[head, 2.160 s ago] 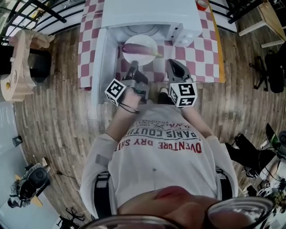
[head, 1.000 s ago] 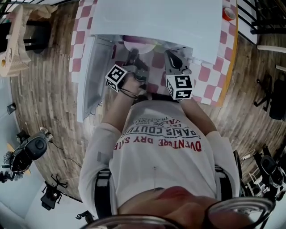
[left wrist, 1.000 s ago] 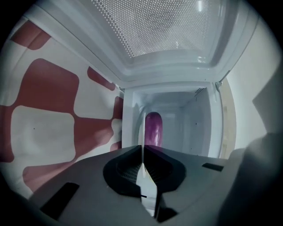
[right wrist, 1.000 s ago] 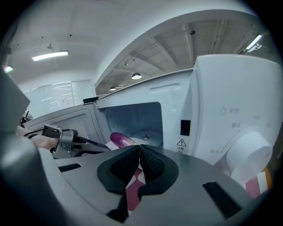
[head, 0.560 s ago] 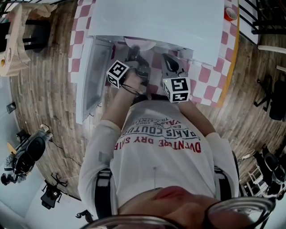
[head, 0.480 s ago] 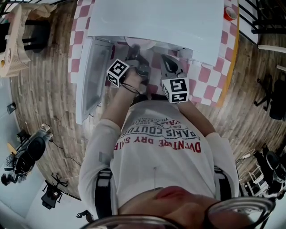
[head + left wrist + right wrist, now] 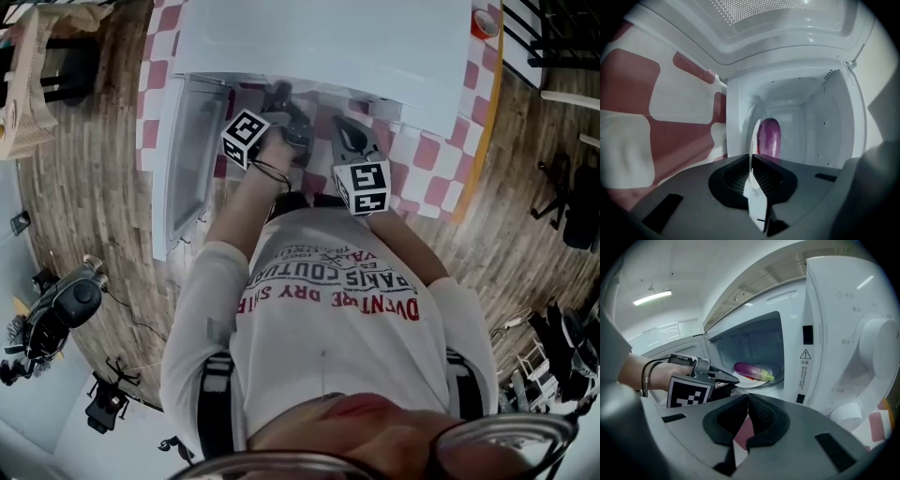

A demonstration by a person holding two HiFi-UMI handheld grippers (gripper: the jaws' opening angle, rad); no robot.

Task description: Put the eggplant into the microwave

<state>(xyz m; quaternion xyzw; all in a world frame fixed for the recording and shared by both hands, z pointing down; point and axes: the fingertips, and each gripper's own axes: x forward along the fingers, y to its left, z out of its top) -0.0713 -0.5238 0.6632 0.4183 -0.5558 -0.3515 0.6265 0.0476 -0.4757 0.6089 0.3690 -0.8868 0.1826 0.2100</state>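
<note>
The purple eggplant (image 7: 751,371) lies on a white plate (image 7: 749,381) inside the open white microwave (image 7: 328,37). My left gripper (image 7: 752,171) is shut on the plate's near rim, which shows edge-on between its jaws, with the eggplant (image 7: 769,137) just beyond. In the right gripper view the left gripper (image 7: 726,377) reaches into the oven's mouth. My right gripper (image 7: 748,401) is shut and holds nothing, outside the opening near the control panel. In the head view the left gripper (image 7: 279,98) goes under the oven's top, the right gripper (image 7: 345,136) stays outside, and plate and eggplant are hidden.
The microwave door (image 7: 187,159) hangs open at the left. Control knobs (image 7: 881,348) sit on the right of the oven front. The oven stands on a red-and-white checked tablecloth (image 7: 427,155). A tape roll (image 7: 483,23) lies at the back right.
The left gripper has carried the plate with the eggplant forward into the microwave, and both are now out of the head view. The right gripper has moved a little down and forward.
</note>
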